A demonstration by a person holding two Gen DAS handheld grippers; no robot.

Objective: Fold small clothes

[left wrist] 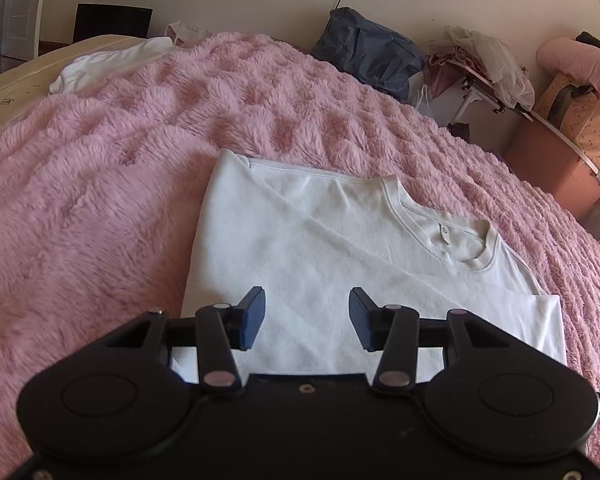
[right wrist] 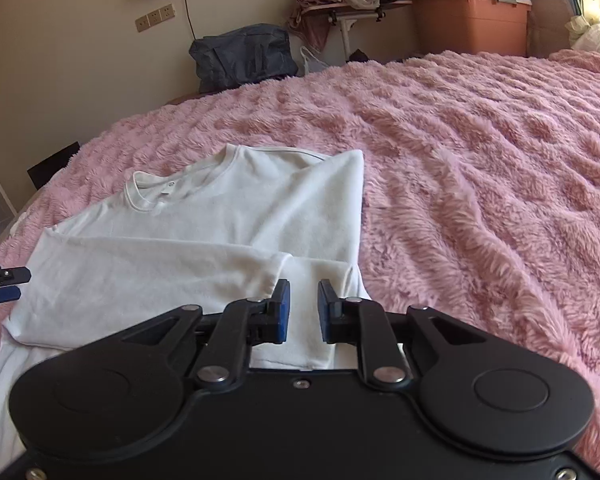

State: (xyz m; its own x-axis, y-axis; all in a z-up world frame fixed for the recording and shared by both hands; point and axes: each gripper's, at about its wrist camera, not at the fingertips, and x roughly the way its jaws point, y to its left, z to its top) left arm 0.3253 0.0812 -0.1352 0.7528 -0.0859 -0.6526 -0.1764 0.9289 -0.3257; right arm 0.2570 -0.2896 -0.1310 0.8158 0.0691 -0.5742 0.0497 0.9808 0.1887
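Note:
A white T-shirt (left wrist: pixel 340 248) lies flat on the pink fluffy blanket (left wrist: pixel 100 184), collar away from me, with one side folded in over its front. My left gripper (left wrist: pixel 307 314) hovers open over the shirt's lower part, nothing between its blue pads. In the right wrist view the same T-shirt (right wrist: pixel 188 232) shows a sleeve folded across its middle. My right gripper (right wrist: pixel 303 308) sits over the shirt's near right corner, beside the sleeve end. Its pads stand a narrow gap apart, with cloth showing below them but not pinched. The left gripper (right wrist: pixel 8 284) peeks in at that view's left edge.
Another white garment (left wrist: pixel 108 64) lies at the blanket's far left. Beyond the bed stand a navy bag (left wrist: pixel 368 52), a small table piled with clothes (left wrist: pixel 480 64) and an orange storage box (left wrist: pixel 552 164). Pink blanket (right wrist: pixel 480 168) stretches wide to the shirt's right.

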